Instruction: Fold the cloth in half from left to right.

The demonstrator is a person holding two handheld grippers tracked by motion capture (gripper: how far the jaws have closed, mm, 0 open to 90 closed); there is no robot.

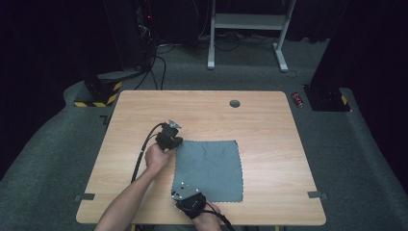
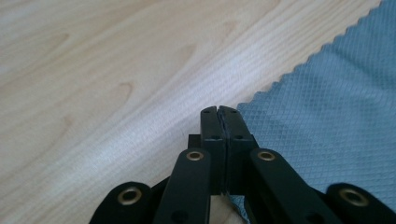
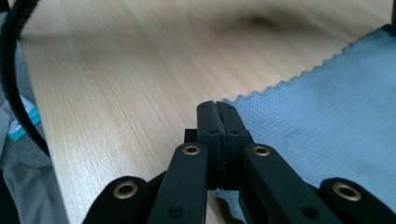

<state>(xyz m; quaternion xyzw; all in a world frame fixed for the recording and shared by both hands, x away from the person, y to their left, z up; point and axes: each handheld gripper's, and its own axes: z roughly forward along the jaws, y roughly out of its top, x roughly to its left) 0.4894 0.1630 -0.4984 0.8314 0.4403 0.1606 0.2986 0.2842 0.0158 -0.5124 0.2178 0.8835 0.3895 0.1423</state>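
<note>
A grey cloth [image 1: 208,169] lies flat on the wooden worktop [image 1: 260,120], near the person's edge and roughly centred. The left gripper [image 1: 174,143] sits at the cloth's far-left corner, the right gripper [image 1: 179,191] at its near-left corner; both sets of jaws are clenched at the scalloped hem, and in each gripper view the cloth [image 2: 327,112] [image 3: 317,126] runs off to the right of the jaws, a corner apparently nipped between them. The left edge spans the two grippers. Bare worktop lies open to the right and beyond, giving room to fold across.
</note>
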